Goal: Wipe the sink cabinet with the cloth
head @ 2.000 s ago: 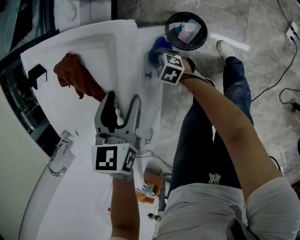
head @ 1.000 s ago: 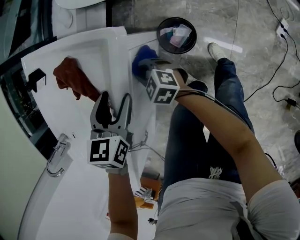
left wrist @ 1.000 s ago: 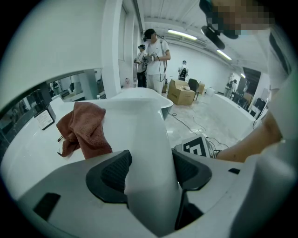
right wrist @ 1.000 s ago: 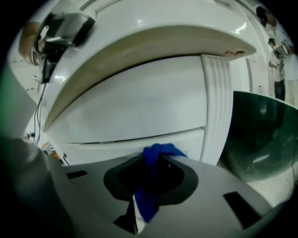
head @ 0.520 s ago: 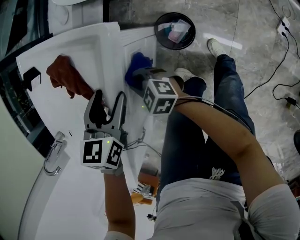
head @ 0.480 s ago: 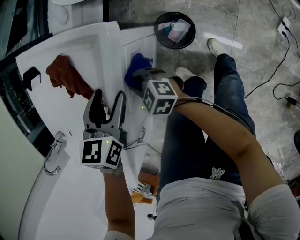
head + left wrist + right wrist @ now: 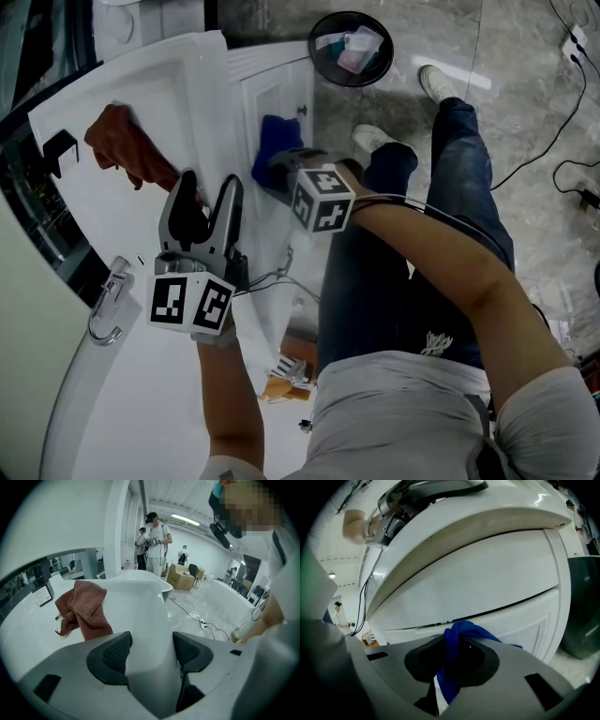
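Right gripper clamped on blue cloth, cloth against sink cabinet door. Left gripper jaws apart (cabinet's white top rim between them).

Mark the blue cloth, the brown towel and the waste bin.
blue cloth [image 7: 277,148], head view, middle of the cloth.
brown towel [image 7: 122,148], head view, its bunched middle.
waste bin [image 7: 315,56], head view, left rim.

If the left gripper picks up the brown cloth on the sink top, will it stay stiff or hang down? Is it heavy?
Probably floppy: the brown cloth lies crumpled in soft folds, so it would likely droop from a pinch. Its towel-like surface suggests it is light and not slippery. Pushed, it would probably bunch up rather than slide.
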`<state>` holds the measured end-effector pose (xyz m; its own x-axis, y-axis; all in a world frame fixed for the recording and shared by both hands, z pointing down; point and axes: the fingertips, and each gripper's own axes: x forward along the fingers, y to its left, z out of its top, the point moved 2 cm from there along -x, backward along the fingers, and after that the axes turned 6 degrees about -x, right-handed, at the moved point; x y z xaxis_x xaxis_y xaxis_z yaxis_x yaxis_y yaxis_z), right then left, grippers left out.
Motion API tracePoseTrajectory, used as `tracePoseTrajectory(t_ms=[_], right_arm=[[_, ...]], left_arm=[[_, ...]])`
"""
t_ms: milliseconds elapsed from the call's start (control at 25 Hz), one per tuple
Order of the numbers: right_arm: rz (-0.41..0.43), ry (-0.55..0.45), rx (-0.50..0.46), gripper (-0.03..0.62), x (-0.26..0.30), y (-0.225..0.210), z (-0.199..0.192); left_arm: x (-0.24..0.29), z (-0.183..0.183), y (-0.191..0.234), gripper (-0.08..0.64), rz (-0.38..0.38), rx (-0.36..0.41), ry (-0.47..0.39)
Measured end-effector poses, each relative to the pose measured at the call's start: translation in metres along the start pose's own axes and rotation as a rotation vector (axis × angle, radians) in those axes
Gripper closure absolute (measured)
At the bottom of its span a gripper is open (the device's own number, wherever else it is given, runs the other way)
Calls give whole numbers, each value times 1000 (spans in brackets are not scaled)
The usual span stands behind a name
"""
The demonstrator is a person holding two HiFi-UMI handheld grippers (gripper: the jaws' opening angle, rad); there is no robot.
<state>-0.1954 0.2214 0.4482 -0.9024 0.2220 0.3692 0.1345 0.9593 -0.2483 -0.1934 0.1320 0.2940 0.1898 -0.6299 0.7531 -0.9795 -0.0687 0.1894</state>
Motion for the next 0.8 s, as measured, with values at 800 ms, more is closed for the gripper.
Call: tracePoseTrajectory(t_ms=[800], right_arm=[[257,29,102,530,36,77,-25]], left_arm=[[0,0,-1,290,0,-1,1]])
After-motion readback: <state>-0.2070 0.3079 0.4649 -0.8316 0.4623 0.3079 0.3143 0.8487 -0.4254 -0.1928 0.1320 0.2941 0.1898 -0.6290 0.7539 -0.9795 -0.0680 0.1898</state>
